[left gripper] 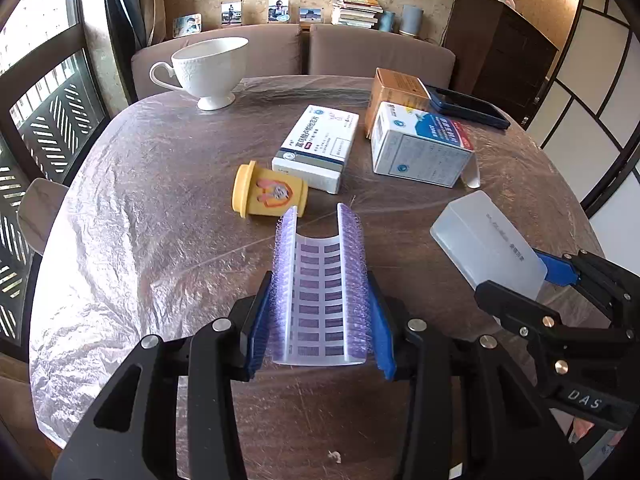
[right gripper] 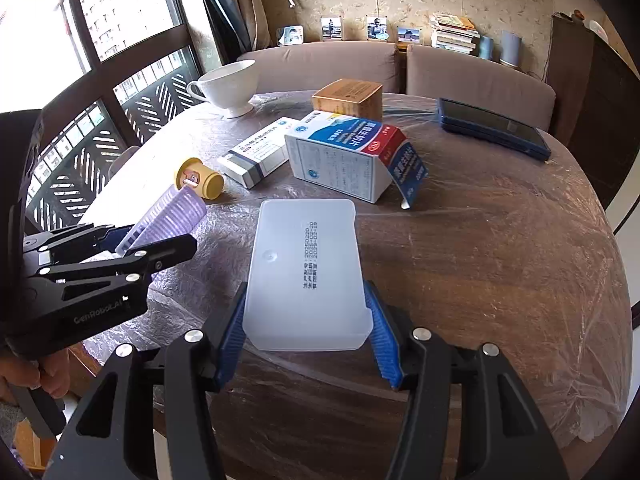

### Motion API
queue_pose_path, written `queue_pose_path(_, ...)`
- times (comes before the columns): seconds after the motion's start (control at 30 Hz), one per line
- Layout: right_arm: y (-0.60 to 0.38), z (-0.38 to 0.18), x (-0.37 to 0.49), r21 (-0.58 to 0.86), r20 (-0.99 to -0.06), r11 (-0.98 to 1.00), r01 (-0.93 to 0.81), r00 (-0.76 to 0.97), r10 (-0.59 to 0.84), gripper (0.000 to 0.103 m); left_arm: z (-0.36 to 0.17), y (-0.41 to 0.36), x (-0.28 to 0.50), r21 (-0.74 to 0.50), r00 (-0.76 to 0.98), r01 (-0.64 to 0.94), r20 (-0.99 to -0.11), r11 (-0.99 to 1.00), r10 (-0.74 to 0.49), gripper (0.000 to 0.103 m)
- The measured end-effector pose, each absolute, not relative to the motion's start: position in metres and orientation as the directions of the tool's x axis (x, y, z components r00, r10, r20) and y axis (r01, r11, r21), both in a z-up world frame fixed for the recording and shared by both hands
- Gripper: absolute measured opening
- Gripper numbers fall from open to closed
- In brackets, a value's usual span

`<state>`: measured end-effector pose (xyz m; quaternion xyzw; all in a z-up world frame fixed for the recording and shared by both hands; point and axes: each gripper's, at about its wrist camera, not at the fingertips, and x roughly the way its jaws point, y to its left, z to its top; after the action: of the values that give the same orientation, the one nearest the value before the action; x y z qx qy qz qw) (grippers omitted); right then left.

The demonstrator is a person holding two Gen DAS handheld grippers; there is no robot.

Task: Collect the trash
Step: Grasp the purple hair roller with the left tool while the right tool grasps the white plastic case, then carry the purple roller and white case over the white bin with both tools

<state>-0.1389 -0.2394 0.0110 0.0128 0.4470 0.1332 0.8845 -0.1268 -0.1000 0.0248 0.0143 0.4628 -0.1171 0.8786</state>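
My left gripper point(left gripper: 320, 320) is shut on a purple-and-white plastic rack of small sticks point(left gripper: 319, 292), held just above the table; the rack point(right gripper: 168, 216) also shows at the left of the right wrist view. My right gripper point(right gripper: 306, 320) is shut on a frosted white plastic box point(right gripper: 306, 268) with printed dates on its underside, and the box point(left gripper: 488, 244) appears at the right of the left wrist view. On the table lie a yellow cap-like cup point(left gripper: 270, 194) on its side, a flat white medicine box point(left gripper: 316, 148), an opened blue-and-white carton point(left gripper: 420, 144) and a brown box point(left gripper: 394, 90).
A round table under crinkled clear plastic film point(left gripper: 132, 184) carries a white teacup point(left gripper: 208, 70) at the far left and a dark blue tablet point(right gripper: 494, 128) at the far right. Two padded chairs point(left gripper: 380, 54) stand behind it. A person's hand point(right gripper: 24, 376) grips the left tool.
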Motion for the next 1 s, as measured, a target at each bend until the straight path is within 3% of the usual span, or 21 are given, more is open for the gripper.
queue_pose_path(1.0,-0.256,0.017,-0.171,0.171,-0.783,0.966,-0.195,0.568,0.253,0.054,0.032,-0.101,-0.168,-0.126,0.543,0.227,-0.807,0.966,-0.233,0.044)
